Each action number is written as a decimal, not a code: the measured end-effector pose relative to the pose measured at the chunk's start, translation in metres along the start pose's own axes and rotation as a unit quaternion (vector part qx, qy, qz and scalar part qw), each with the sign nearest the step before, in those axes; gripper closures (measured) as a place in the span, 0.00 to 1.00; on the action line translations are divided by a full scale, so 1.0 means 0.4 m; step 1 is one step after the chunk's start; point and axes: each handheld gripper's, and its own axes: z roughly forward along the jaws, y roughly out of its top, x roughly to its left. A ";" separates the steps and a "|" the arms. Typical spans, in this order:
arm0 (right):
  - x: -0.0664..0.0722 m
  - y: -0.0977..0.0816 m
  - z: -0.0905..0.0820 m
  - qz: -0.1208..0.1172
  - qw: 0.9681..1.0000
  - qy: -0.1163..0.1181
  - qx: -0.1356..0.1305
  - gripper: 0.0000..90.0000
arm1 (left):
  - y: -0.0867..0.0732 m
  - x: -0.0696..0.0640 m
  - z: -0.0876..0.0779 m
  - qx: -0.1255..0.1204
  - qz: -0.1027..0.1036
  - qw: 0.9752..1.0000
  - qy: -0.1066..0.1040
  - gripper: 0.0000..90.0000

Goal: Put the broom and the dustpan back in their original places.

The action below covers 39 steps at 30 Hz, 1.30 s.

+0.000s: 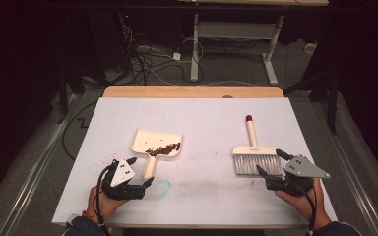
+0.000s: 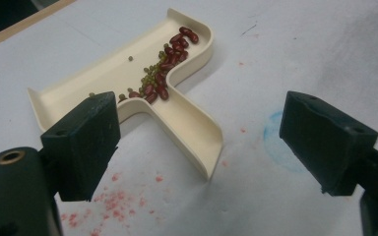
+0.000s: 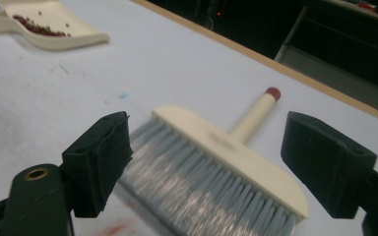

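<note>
A cream dustpan [image 1: 156, 144] lies flat on the white table [image 1: 202, 196] at about nine o'clock from centre, with red beans [image 2: 176, 49] and small green beans [image 2: 151, 71] heaped where the pan meets its handle. The left gripper [image 1: 140, 173] sits at the handle's six o'clock end, jaws spread wide, grasping nothing. At three o'clock lies a hand brush [image 1: 255, 156], grey bristles toward the person, red-tipped handle pointing to twelve. The right gripper [image 1: 268, 162] is at the bristles, jaws released on either side and not pressing them.
</note>
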 end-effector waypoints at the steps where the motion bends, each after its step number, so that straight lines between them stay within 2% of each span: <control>1: 0.002 -0.008 0.000 0.009 1.000 0.009 0.005 0.22 | 0.000 -0.001 -0.002 -0.001 0.001 1.000 0.002 0.17; 7: 0.017 -0.032 0.002 -0.004 1.000 0.008 0.020 0.22 | 0.001 -0.009 -0.010 -0.002 0.010 1.000 0.004 0.17; 10: 0.025 -0.027 -0.003 -0.013 1.000 0.007 0.019 0.23 | -0.001 -0.005 -0.020 -0.011 0.002 1.000 0.007 0.17; 16: 0.034 -0.016 -0.009 -0.011 1.000 0.009 0.009 0.23 | -0.002 -0.003 -0.019 -0.008 0.006 1.000 0.006 0.17; 39: 0.039 -0.010 -0.014 -0.015 1.000 0.014 0.008 0.23 | 0.003 -0.005 -0.001 0.001 0.005 1.000 0.001 0.17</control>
